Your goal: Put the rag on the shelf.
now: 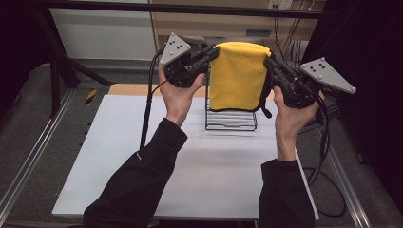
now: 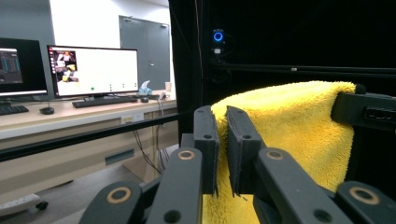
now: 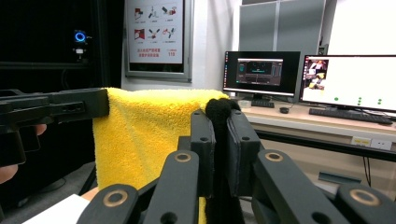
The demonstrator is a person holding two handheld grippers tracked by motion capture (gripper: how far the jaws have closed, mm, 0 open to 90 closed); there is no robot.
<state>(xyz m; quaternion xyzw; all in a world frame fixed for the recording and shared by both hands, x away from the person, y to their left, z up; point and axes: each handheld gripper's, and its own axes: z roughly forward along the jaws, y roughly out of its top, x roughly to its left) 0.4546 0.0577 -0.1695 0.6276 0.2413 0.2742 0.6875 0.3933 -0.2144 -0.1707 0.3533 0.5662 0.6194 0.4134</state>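
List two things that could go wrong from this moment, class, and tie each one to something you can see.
1. The left claw and right claw each pinch only a top corner of the yellow towel; a corner might slip and the towel would sag to one side.
2. The towel's lower edge hangs close to the black wire rack; it might snag on the wires and drag the rack across the white table.

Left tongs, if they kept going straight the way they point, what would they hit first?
Probably the right tongs, which hold the far corner of the yellow towel that the left tongs grip; depth is hard to judge.
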